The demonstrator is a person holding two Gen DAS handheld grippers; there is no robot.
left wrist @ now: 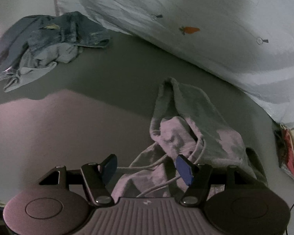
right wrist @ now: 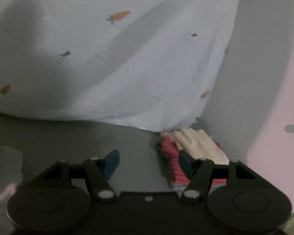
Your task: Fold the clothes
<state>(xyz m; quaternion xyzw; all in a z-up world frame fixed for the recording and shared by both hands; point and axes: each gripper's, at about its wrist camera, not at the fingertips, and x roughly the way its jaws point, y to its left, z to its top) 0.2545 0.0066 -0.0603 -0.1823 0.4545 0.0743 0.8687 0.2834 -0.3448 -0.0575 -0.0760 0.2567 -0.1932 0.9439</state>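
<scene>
Left gripper [left wrist: 147,168] open over crumpled shorts [left wrist: 186,137], near right on bed [left wrist: 49,127]. Right gripper [right wrist: 149,164] open, empty, beside folded stack [right wrist: 192,146]. Risk: pinching drawstring [left wrist: 158,186] alone, dragging shorts askew.

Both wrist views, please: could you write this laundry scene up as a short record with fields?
surface: grey bed sheet
garment nearest left gripper: crumpled grey drawstring garment, lying between the open fingers
other garment: blue crumpled clothing, far left
bedding: pale carrot-print duvet along the back
folded stack: red and cream clothes, by the right gripper
right gripper: open, nothing held
</scene>
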